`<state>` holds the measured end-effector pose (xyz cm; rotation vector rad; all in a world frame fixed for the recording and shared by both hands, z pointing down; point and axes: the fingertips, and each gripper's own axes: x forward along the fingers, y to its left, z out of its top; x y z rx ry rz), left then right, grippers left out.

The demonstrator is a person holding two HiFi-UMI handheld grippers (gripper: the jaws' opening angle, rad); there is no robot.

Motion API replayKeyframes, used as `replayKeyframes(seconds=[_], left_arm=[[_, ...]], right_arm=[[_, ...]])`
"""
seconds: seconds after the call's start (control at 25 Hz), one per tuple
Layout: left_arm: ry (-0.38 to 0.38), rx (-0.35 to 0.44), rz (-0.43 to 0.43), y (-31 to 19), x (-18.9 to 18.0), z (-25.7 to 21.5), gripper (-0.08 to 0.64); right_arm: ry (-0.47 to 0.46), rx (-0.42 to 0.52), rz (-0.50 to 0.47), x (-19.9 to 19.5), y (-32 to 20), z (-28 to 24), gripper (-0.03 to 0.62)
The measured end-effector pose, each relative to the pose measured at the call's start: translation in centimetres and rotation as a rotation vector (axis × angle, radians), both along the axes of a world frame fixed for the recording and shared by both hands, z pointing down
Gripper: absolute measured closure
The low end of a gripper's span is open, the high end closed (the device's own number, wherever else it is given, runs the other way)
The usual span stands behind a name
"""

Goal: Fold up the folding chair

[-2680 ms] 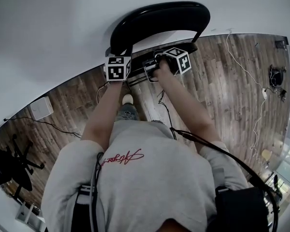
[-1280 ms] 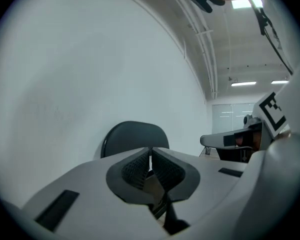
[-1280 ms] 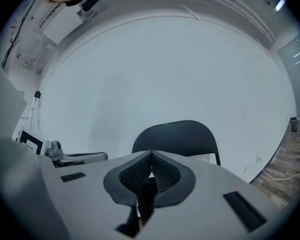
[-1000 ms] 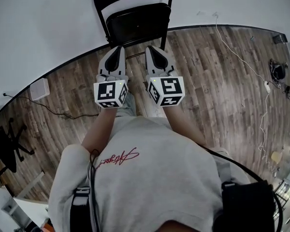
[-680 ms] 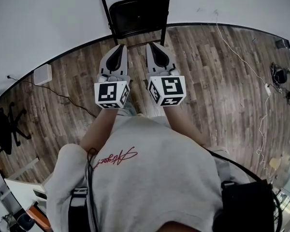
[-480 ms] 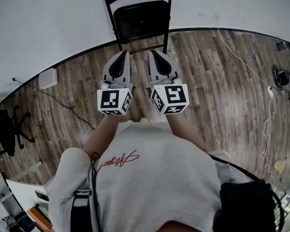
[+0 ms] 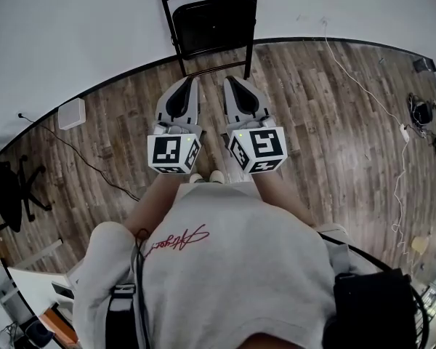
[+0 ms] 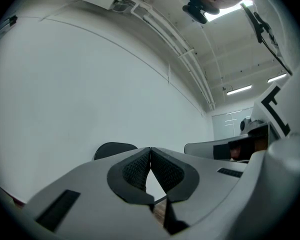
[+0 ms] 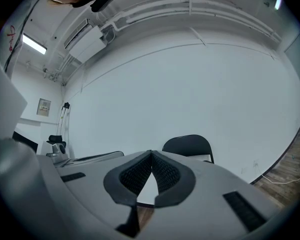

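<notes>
With my left gripper [image 7: 192,80] and right gripper [image 7: 229,80] both closed tight on nothing, the folding chair [image 7: 211,22] leans, apparently folded, against the wall [image 7: 73,35] at the floor's [image 7: 327,122] far edge, where I judge its unheld feet could slip and topple it.

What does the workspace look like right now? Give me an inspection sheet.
Surface: wood plank floor.
Job's things: black folding chair appears folded flat, standing upright against the white wall.
Clutter: small white box by the wall; black office chair at far left.
Grippers: left gripper and right gripper are both shut, empty and clear of the chair.
Cables: white cable on the floor at right; black cable at left.
Surroundings: nothing seen beyond wall and ceiling.
</notes>
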<state>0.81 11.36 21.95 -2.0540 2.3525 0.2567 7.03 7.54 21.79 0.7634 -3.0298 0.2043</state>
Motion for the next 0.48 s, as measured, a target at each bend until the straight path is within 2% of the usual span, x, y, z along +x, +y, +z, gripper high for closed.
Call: replayKeyframes(seconds=[0.48], left_arm=[[0.018,0.020,0.008,1.6,-1.0,-0.3,0.541]], right_arm=[[-0.006,0.013,-0.008,-1.0,2.0,-0.7,0.577]])
